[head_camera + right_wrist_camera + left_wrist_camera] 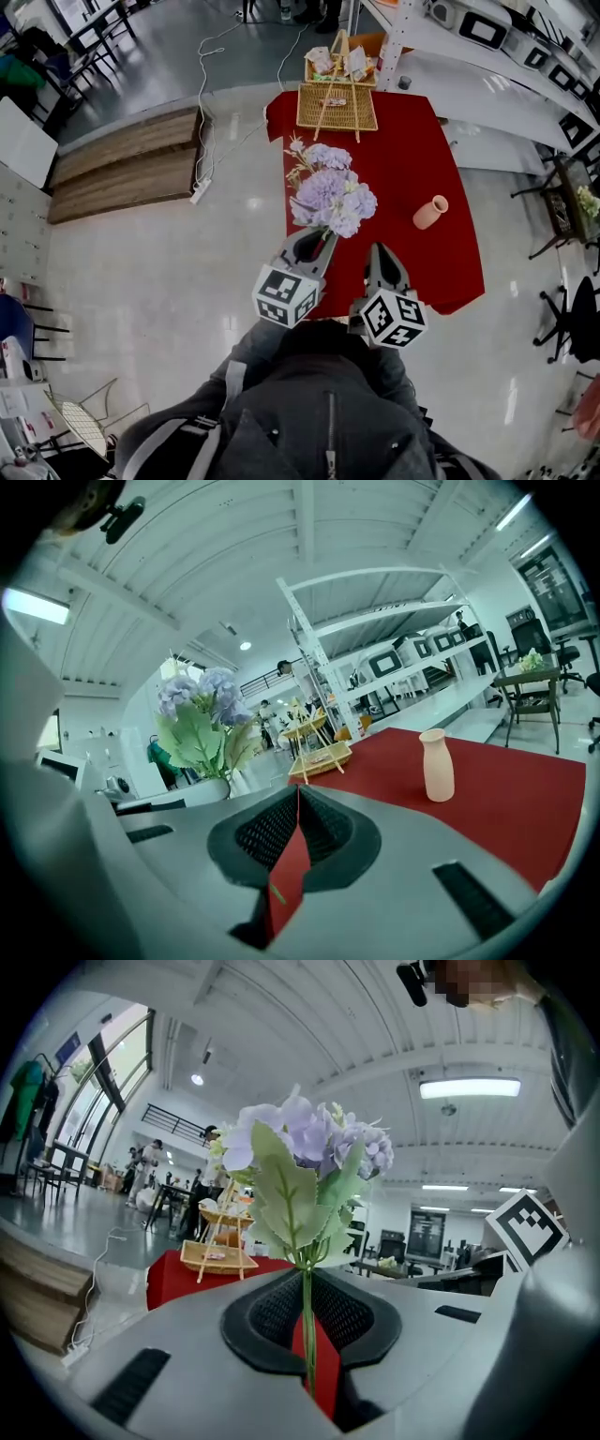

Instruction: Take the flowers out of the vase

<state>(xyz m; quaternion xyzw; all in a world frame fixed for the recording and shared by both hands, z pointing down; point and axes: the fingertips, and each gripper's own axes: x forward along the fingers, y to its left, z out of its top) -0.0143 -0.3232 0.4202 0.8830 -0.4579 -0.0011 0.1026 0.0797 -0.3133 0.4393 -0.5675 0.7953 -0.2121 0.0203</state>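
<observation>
A bunch of pale purple flowers (pixel 333 197) with green leaves stands upright over the near left part of the red table (pixel 412 141). My left gripper (pixel 314 239) is shut on its thin green stem (pixel 307 1326), and the blooms (pixel 309 1147) rise just above the jaws. The peach vase (pixel 430 212) stands upright and apart on the cloth, to the right of the flowers, with nothing in it. My right gripper (pixel 380 251) hovers beside the left one, shut with nothing between its jaws. In the right gripper view the vase (pixel 436 765) is ahead to the right and the flowers (pixel 202 714) to the left.
A wicker basket (pixel 337 106) with a tall handle sits at the table's far end, a smaller one behind it. White shelving (pixel 487 56) runs along the right. A power strip (pixel 200 190) and cable lie on the floor left of the table, beside wooden benches (pixel 122 164).
</observation>
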